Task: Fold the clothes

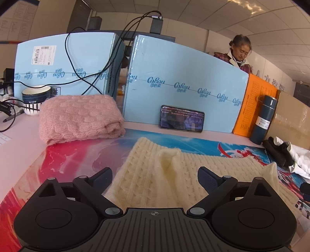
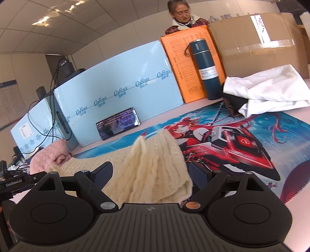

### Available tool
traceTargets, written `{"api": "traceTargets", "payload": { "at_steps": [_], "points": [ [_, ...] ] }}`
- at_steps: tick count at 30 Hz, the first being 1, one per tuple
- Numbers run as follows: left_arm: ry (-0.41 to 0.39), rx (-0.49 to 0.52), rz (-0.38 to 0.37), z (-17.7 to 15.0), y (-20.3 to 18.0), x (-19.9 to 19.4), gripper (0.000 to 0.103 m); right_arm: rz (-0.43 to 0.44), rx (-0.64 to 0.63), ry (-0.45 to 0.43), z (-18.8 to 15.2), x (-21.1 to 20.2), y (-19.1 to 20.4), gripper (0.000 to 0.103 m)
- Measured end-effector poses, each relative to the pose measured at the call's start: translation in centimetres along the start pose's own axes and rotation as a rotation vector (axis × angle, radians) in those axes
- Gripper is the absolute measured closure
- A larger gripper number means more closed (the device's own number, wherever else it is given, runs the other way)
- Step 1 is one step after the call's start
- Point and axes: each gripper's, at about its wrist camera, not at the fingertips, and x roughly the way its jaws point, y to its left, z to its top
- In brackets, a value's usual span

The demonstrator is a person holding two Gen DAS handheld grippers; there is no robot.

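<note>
A cream knit garment (image 1: pixel 155 160) lies on a printed desk mat (image 1: pixel 77 155). My left gripper (image 1: pixel 155 178) hovers over its near part, jaws wide open, with the pads clear of the fabric. In the right wrist view a raised, bunched fold of the cream knit (image 2: pixel 155 164) stands between the jaws of my right gripper (image 2: pixel 151 172). These jaws are spread wide and do not squeeze it. A folded pink knit (image 1: pixel 81 118) rests at the back left.
Pale blue boxes (image 1: pixel 184 77), an orange box (image 2: pixel 180 58) and a cardboard box (image 2: pixel 261 48) wall the back. A phone (image 1: pixel 182 121), a dark flask (image 2: pixel 205 69), a mug (image 1: pixel 35 98) and cables stand there. White (image 2: pixel 271 91) and black cloth (image 2: pixel 234 100) lie at the right. A person (image 2: pixel 182 15) is behind.
</note>
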Motion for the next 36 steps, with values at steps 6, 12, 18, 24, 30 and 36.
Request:
{"api": "traceTargets", "payload": {
  "at_steps": [6,12,18,24,30,36],
  "points": [
    [0.101,0.064,0.139,-1.0,1.0,2.0,0.005,-0.028,0.115,0.053,-0.6,1.2,-1.9,0.018],
    [0.158,0.082,0.128,-1.7,1.0,3.2,0.003,-0.031,0.070,0.084,-0.9,2.9,0.3,0.042],
    [0.156,0.093,0.089,-1.8,0.6,3.2,0.004,0.022,0.151,0.085,-1.0,3.7,0.2,0.084],
    [0.162,0.095,-0.011,-1.8,-1.3,3.5,0.004,-0.024,0.149,0.005,0.1,2.9,0.0,0.090],
    [0.145,0.154,-0.111,-1.9,-3.7,3.4,0.003,-0.064,0.121,-0.084,2.0,1.3,-0.2,0.090],
    [0.055,0.092,-0.039,-0.8,-1.7,1.9,0.003,0.083,0.037,-0.109,2.8,1.4,3.2,0.090]
  ]
}}
